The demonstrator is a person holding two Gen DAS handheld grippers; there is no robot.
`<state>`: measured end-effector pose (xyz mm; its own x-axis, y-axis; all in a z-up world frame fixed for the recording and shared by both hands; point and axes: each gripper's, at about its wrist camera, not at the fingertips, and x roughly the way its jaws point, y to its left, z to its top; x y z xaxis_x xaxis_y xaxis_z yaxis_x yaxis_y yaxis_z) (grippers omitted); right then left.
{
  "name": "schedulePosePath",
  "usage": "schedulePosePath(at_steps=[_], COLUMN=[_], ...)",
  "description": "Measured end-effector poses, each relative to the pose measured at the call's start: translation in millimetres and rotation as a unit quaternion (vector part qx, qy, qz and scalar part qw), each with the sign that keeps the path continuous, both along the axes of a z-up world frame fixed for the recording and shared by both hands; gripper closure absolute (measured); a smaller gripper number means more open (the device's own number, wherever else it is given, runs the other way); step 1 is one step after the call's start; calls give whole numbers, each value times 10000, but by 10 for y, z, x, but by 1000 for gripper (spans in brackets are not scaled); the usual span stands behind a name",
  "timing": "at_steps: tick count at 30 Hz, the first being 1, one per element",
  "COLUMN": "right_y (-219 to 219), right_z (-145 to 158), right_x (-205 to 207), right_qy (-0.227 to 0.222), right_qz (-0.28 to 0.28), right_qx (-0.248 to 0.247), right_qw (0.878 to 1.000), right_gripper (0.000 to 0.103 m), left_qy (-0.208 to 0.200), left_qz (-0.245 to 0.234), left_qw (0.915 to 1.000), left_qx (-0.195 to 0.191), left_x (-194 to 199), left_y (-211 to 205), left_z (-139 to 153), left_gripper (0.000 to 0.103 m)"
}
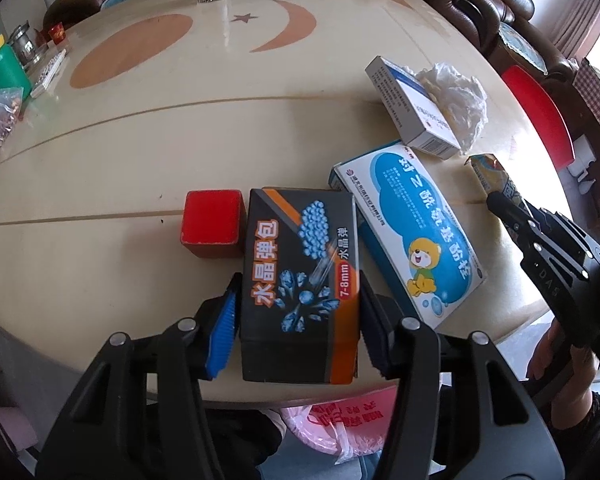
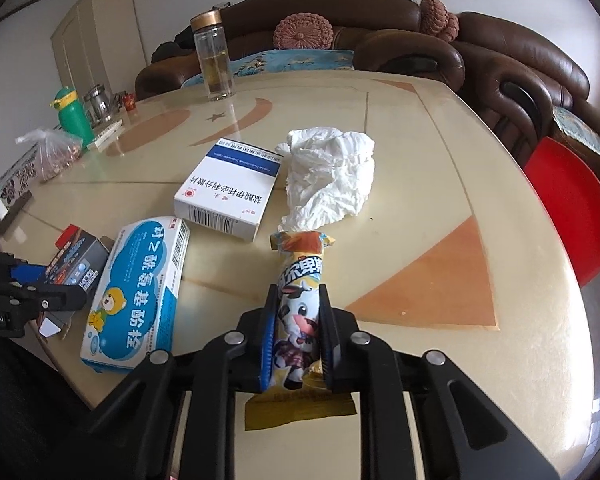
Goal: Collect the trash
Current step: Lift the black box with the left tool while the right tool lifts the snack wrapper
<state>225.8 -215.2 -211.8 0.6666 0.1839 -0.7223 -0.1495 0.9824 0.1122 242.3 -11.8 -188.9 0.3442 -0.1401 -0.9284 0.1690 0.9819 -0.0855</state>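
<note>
My left gripper [image 1: 298, 280] is shut on a black and orange box [image 1: 300, 276] at the near table edge; the box also shows in the right wrist view [image 2: 76, 262]. My right gripper [image 2: 298, 292] is shut on a snack wrapper with a cartoon cow [image 2: 300, 300]; its tip shows in the left wrist view [image 1: 496, 178]. A blue and white bear box [image 1: 412, 232] [image 2: 136, 292] lies between the two grippers. A white and blue medicine box [image 1: 412, 110] [image 2: 230, 188] and a crumpled white tissue [image 1: 456, 100] [image 2: 328, 172] lie farther back.
A red cube [image 1: 212, 222] stands left of the black box. A glass bottle [image 2: 214, 56], a green bottle [image 2: 74, 114] and a bag of nuts [image 2: 56, 152] stand at the far left. A red chair [image 2: 572, 208] is at the right. A pink bag [image 1: 340, 424] hangs below the table edge.
</note>
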Motion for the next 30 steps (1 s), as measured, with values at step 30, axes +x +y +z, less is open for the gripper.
schedulePosePath(at_steps=[30], right_y=[179], right_z=[637], right_x=[-421], right_qy=[-592], right_qz=[-107], right_qx=[-351], right_qw=[9976], right_gripper=[85], left_qy=[-941], left_qz=[-145], left_qw=[9954], left_qx=[63], left_x=[-513], left_y=[103], left_z=[673], left_gripper=[50])
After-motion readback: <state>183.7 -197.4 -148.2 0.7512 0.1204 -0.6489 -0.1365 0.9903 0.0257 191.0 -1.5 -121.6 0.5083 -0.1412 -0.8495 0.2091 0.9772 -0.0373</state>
